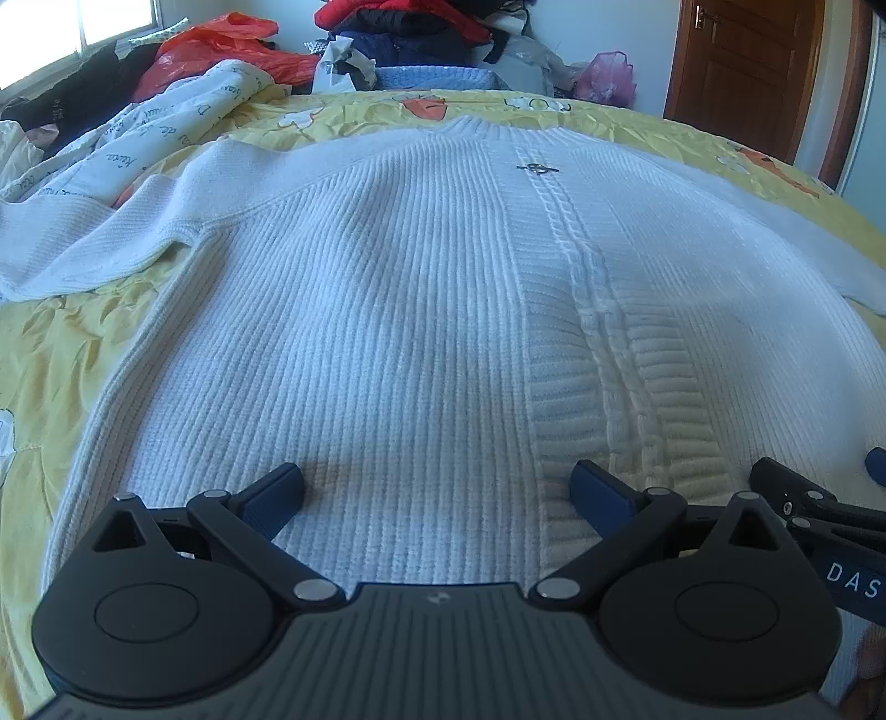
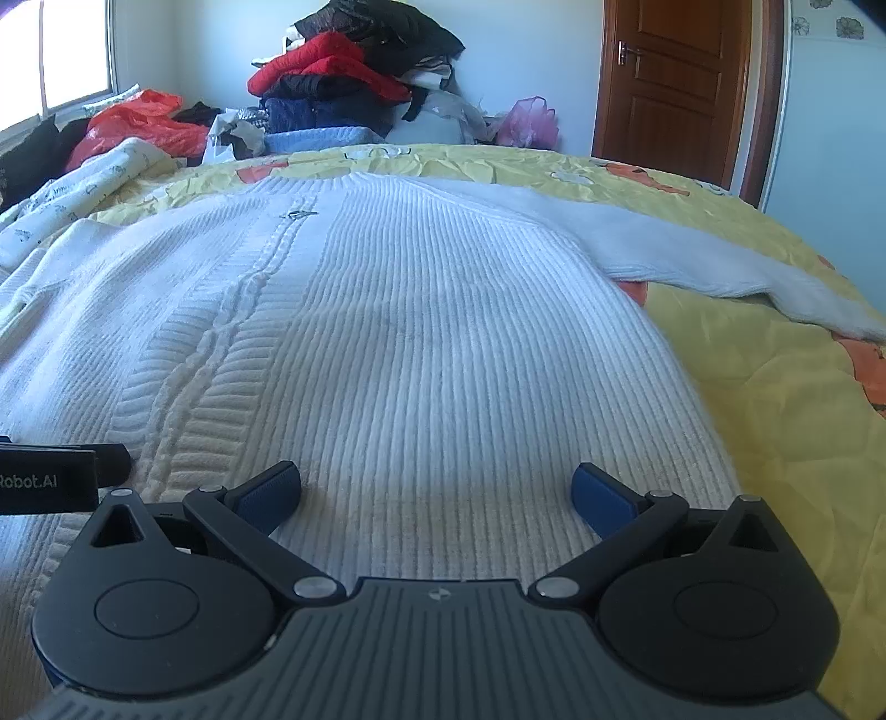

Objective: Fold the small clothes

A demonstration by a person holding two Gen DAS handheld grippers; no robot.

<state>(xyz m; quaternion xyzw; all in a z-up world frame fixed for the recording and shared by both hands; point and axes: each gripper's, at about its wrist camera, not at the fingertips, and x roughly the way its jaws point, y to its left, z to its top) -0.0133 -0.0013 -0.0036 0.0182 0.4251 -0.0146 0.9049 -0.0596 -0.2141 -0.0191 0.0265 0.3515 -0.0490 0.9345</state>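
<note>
A white ribbed knit sweater (image 1: 387,310) lies flat on a yellow bedspread (image 1: 50,354), collar far, sleeves spread to both sides. It fills the right wrist view too (image 2: 443,343). A cable-knit strip with a small metal clasp (image 1: 536,168) runs down its middle. My left gripper (image 1: 437,487) is open, low over the hem left of the strip. My right gripper (image 2: 437,490) is open, low over the hem right of the strip. The right gripper's edge shows in the left view (image 1: 819,509); the left one's shows in the right view (image 2: 55,479). Neither holds anything.
The yellow bedspread (image 2: 775,421) has orange carrot prints. A white printed cloth (image 1: 166,133) lies far left. A pile of clothes (image 2: 354,72) and an orange bag (image 1: 221,50) sit beyond the bed. A brown door (image 2: 675,77) stands far right.
</note>
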